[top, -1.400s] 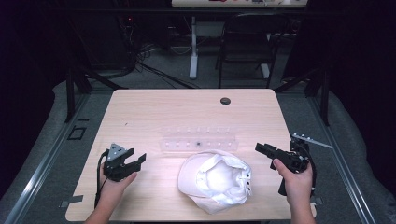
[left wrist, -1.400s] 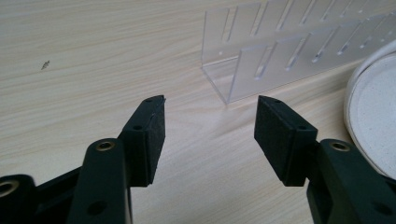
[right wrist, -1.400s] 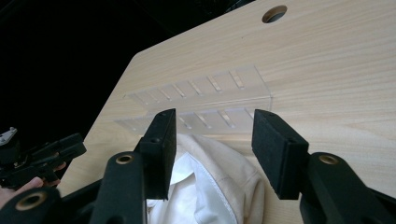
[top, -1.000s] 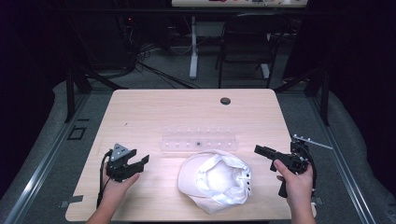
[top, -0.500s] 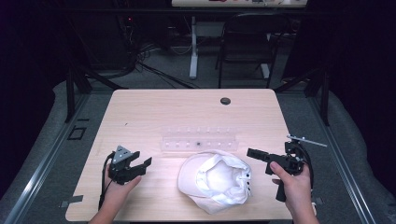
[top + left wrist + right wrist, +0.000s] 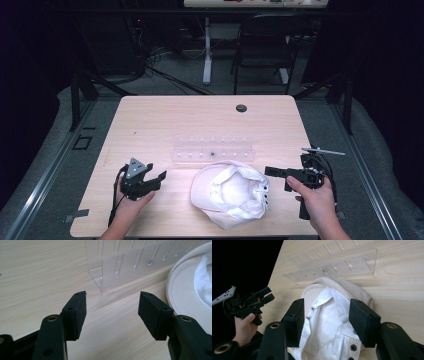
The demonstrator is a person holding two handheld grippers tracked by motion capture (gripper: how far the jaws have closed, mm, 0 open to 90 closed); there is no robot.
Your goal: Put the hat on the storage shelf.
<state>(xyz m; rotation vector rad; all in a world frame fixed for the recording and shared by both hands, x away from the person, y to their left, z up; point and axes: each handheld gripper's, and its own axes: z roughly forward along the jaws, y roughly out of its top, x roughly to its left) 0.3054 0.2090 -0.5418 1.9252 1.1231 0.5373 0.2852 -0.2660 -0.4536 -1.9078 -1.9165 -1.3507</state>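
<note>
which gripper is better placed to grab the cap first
Probably the right gripper: its open jaws point straight at the upturned cream cap, with the white lining framed between them in its own view. The left gripper, also open, faces bare table and the clear rack.

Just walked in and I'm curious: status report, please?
Left gripper and right gripper open, empty. Cap upside down between them, untouched. Clear rack just behind it.

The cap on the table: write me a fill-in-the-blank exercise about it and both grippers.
1. The cap lies upside down, showing its ____ lining.
2. Beyond the cap stands a clear ____ rack.
3. The jaws of the left gripper and the right gripper are both ____.
4. The cap lies ____ the two grippers.

Missing words: white; plastic; open; between
</note>
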